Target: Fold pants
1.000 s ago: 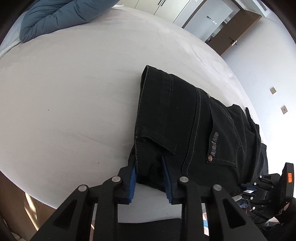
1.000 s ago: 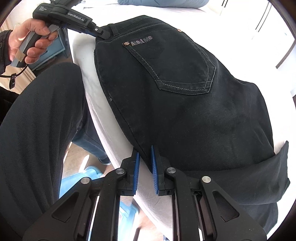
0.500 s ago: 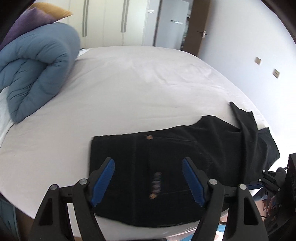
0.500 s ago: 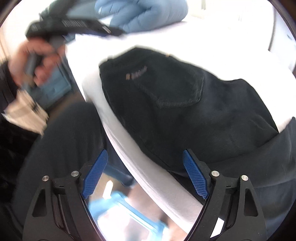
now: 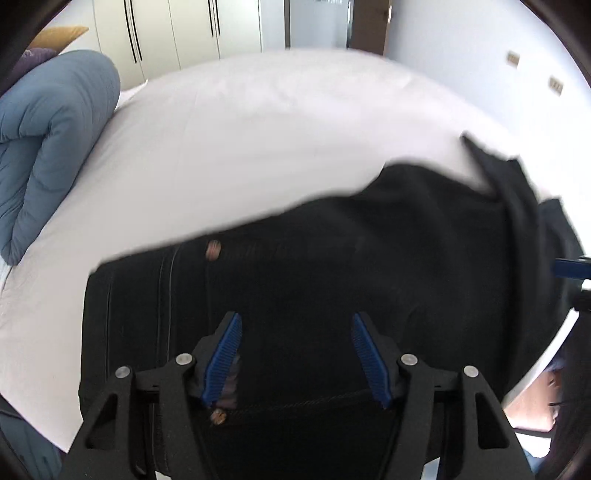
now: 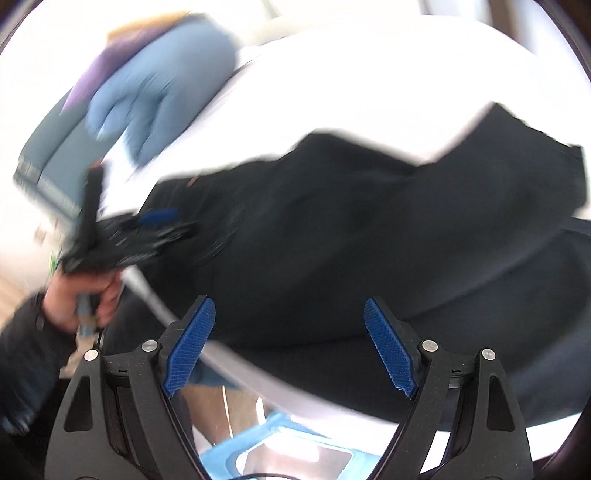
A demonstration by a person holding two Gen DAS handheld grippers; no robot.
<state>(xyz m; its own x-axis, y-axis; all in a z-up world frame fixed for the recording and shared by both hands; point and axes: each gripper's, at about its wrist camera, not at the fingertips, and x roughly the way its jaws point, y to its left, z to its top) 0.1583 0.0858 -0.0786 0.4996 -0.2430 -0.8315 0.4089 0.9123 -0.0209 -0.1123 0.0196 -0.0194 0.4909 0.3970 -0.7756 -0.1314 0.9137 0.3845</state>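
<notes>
Black pants lie flat on the white bed along its near edge, waistband to the left and legs trailing right. My left gripper hovers over the waist area. Its jaws are closing, wide apart, with cloth below them and nothing pinched. The right wrist view is blurred: the pants stretch across the middle. My right gripper stands open above the bed's edge and grips nothing. A person's hand holds the left gripper at the left end of the pants.
A rolled blue duvet lies at the bed's left side, also blurred as the duvet in the right view. White wardrobe doors and a wall stand behind the bed. A light blue object sits on the floor below the bed's edge.
Both grippers let go of the pants' edge, opened wide, rolled and lifted away. The left then narrowed slightly and moved in over the waist. The pants now lie flat on the bed.
</notes>
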